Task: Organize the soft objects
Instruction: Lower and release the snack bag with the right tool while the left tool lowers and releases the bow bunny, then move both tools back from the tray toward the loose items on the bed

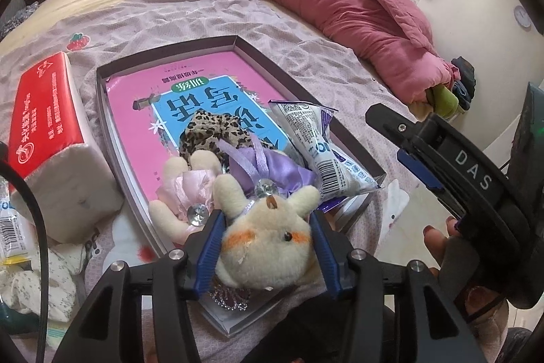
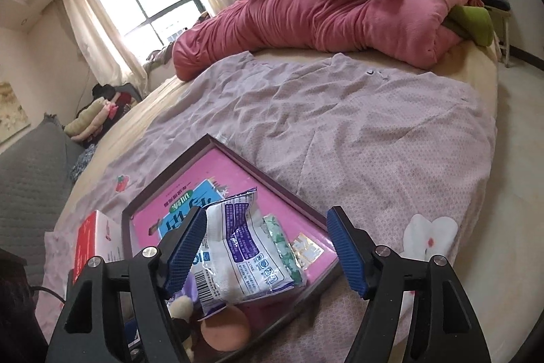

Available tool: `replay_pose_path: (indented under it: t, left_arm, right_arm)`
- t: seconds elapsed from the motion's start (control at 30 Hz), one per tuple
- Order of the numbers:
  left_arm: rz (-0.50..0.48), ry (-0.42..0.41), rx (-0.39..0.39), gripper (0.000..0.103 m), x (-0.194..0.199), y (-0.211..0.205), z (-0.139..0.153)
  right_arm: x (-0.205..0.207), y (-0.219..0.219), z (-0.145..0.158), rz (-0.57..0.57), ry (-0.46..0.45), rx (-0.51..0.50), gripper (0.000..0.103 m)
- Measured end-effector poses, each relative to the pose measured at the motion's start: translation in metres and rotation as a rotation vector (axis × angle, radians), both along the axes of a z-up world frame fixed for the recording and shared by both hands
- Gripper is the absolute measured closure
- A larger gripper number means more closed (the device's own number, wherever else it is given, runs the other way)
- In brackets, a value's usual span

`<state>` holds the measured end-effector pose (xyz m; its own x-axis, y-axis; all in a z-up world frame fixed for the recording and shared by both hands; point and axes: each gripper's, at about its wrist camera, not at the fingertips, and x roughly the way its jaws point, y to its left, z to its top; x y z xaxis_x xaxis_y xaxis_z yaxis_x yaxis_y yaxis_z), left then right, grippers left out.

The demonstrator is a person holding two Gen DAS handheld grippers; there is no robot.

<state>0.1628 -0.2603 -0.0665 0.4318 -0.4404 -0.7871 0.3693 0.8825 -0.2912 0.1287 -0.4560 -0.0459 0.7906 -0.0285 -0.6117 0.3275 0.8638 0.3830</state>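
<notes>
A bed (image 2: 391,138) with a wrinkled lilac sheet holds a shallow box (image 1: 102,111). At the box's near end, the left gripper (image 1: 267,235) clamps a cream plush toy (image 1: 265,247). The right gripper (image 2: 268,247), jaws wide and holding nothing, hovers above a white packet (image 2: 238,257) in the box.

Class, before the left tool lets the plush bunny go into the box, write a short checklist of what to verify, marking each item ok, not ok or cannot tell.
1. Left tool shut on bunny, pads against both sides of its head: ok.
2. Bunny over the box: ok, head at the near edge.
3. Right tool open, nothing gripped: ok.
4. Right tool away from the drop spot: not ok, it hangs over the snack bag.
5. Room beside the leopard cloth: cannot tell.
</notes>
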Motion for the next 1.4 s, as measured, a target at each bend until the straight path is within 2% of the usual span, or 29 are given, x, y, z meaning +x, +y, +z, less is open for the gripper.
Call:
replay_pose_path:
  t: [0.9, 1.23, 1.4]
  left_arm:
    - [0.04, -0.073, -0.021, 0.05, -0.014, 0.023, 0.039]
    - [0.087, -0.082, -0.029, 0.049, -0.028, 0.045, 0.046]
    - [0.126, -0.09, -0.044, 0.049, -0.037, 0.066, 0.052]
  right_arm:
    - [-0.004, 0.016, 0.012, 0.044, -0.051, -0.066, 0.028]
    - [-0.008, 0.017, 0.016, 0.037, -0.058, -0.084, 0.027]
    - [-0.011, 0.025, 0.023, 0.049, -0.078, -0.128, 0.027]
